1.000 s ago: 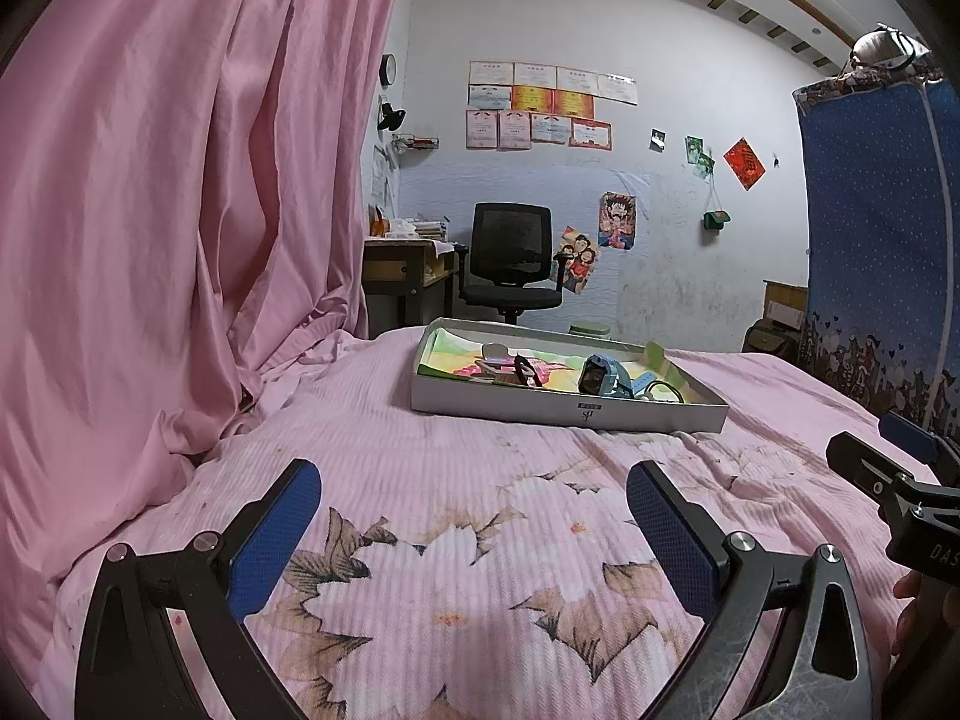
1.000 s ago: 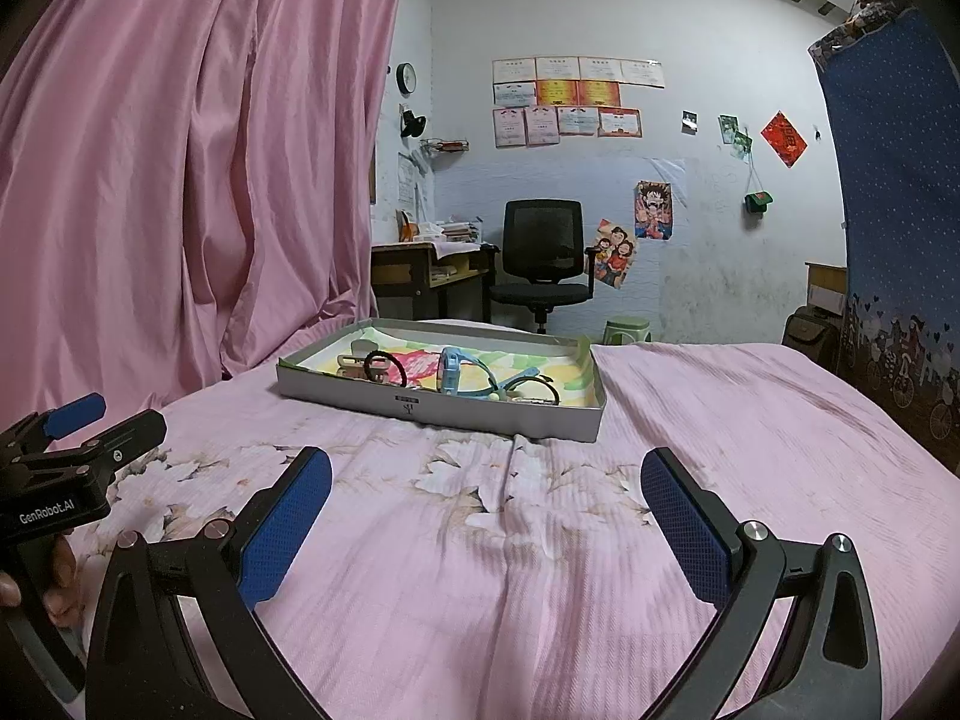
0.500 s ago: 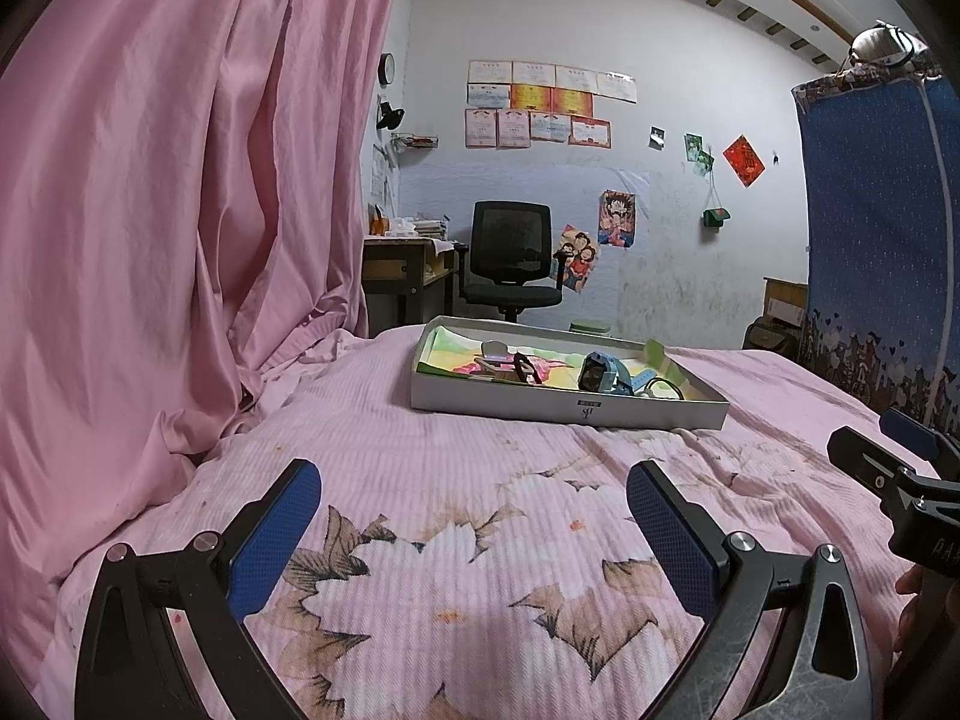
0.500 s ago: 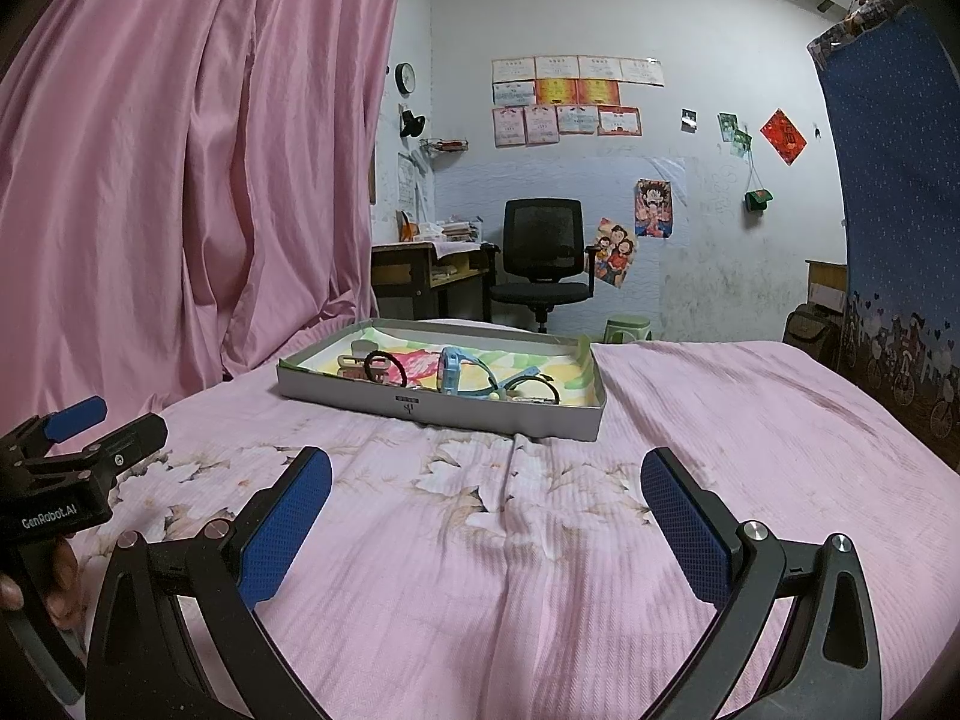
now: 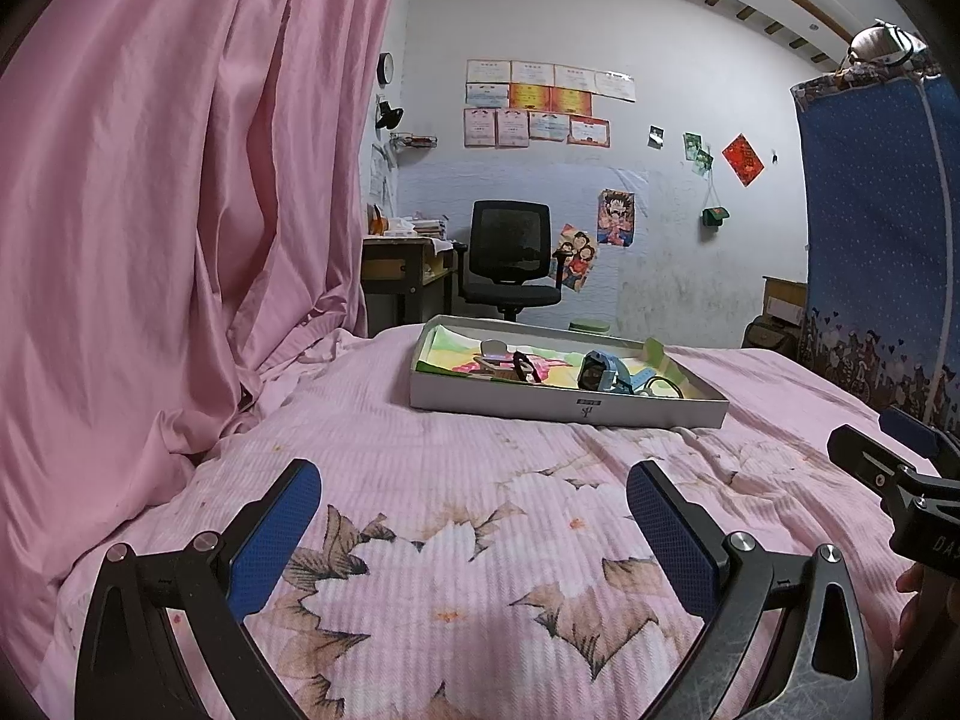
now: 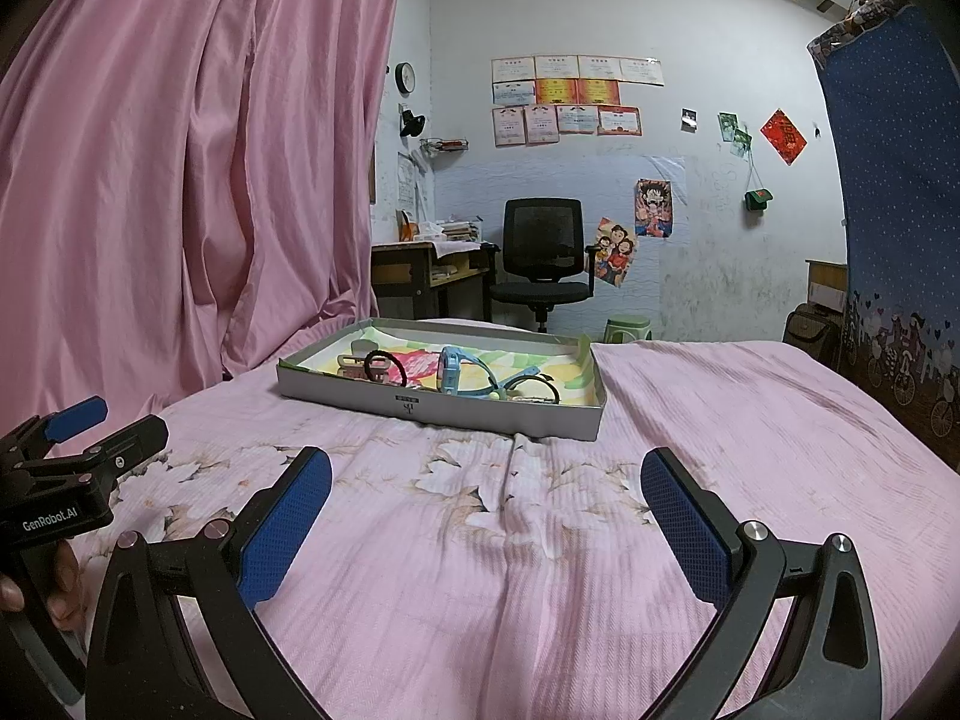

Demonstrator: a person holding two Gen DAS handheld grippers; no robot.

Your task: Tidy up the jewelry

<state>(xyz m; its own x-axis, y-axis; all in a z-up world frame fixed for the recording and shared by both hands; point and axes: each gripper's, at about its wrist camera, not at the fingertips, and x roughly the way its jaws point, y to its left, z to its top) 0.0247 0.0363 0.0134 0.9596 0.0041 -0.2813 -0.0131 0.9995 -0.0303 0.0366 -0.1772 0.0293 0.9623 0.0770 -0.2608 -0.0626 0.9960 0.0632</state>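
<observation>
Left gripper [image 5: 474, 498] hovers with jaws spread wide and empty above the pink floral bedspread [image 5: 456, 540], well short of the shallow grey box [image 5: 564, 405], which holds a blue watch [image 5: 600, 372]. Right gripper [image 6: 486, 492], likewise agape and empty, faces that box [image 6: 438, 405], where a black hair tie [image 6: 384, 367] lies left of the blue watch [image 6: 459, 369].

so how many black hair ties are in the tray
2. One black hair tie lies toward the left of the tray, by the beige items. The other black hair tie is toward the right, just past the blue watch. More could be hidden behind the near wall.
</observation>
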